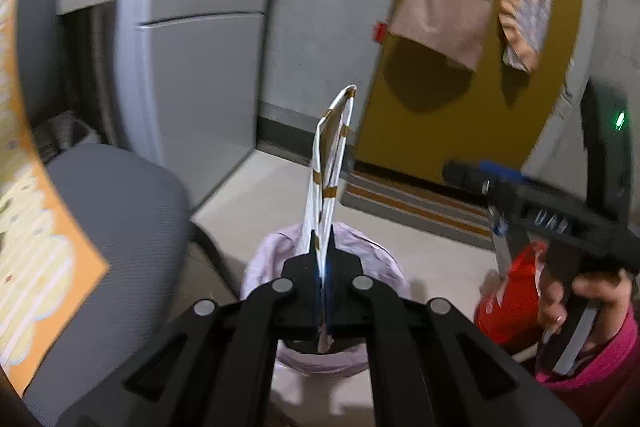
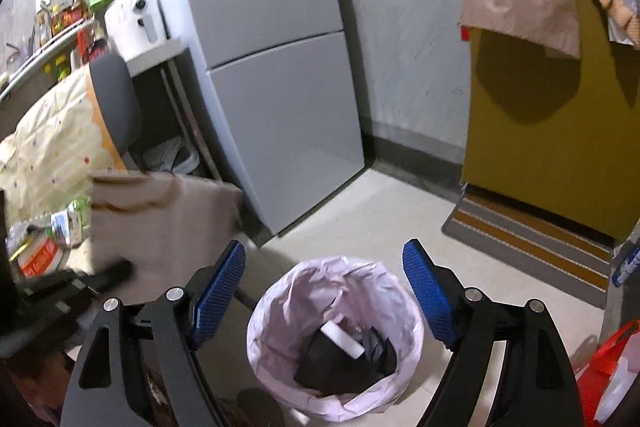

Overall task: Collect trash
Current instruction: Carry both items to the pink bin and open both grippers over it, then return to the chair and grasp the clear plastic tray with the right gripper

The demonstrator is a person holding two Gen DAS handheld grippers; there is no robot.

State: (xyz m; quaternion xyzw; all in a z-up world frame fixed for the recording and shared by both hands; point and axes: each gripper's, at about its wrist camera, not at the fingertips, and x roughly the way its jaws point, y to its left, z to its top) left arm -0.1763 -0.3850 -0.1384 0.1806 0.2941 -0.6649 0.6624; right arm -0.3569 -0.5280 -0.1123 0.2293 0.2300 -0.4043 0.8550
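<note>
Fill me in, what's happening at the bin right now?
A person is clearing trash with a gripper in each hand. The left gripper is shut on a flat piece of cardboard, holding it edge-on above the lined trash bin. The right gripper is open and empty, aimed at the bin, which already holds dark scraps and a white piece.

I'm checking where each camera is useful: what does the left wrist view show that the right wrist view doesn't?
Only the left view shows the person's hand on the right gripper's handle, and the paper trash edge-on in the shut left gripper. Only the right view shows inside the trash bin: black and white rubbish, framed by the open right gripper. Both show the bin, refrigerator and yellow door.
</note>
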